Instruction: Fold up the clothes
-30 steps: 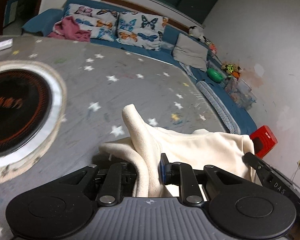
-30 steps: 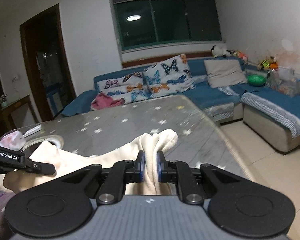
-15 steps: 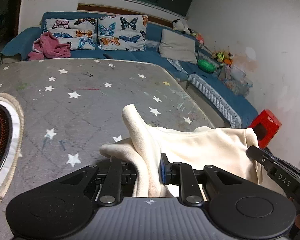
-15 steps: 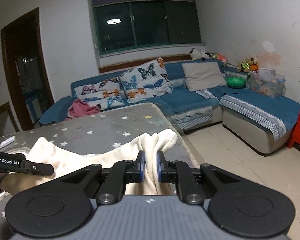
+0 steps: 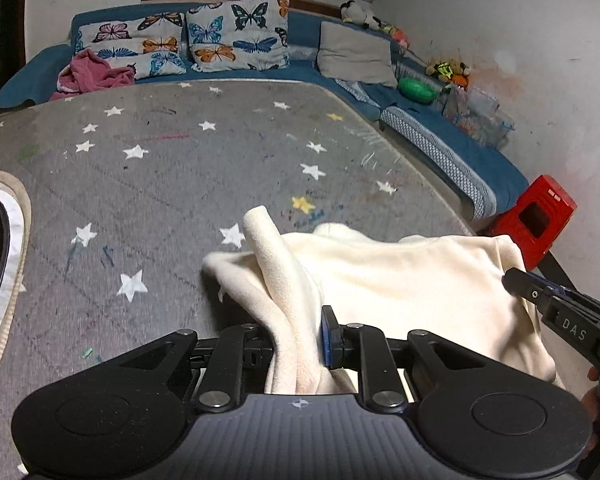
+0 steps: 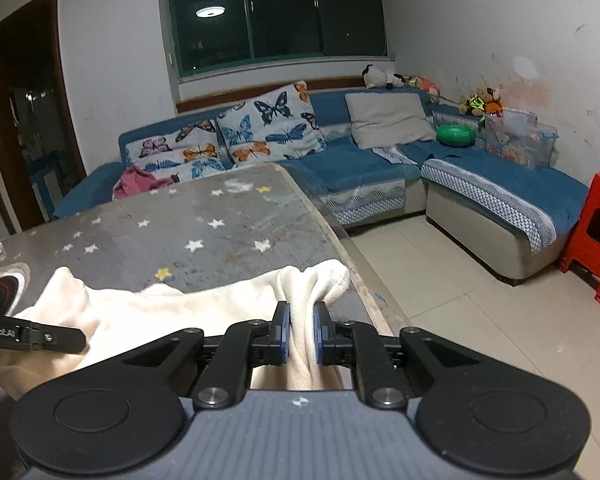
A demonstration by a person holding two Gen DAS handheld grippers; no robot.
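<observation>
cream fleece garment [image 5: 400, 280] stretches crosswise between our left gripper [image 5: 300, 336] and right gripper [image 6: 300, 332], both jaws clamped on it, above the bench [image 5: 180, 184].

"DAS" on right tongs [image 5: 516, 280]; "nRobot.AI" on left tongs [image 6: 80, 338]

Cream garment [image 5: 400, 280] on grey table [image 5: 180, 184] (white stars) — blue sofa [image 6: 364, 172], butterfly-print cushions [image 6: 268, 124].

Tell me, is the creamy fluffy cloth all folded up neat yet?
Not yet. The cream cloth hangs bunched and stretched between the left tongs and the right tongs.
</observation>
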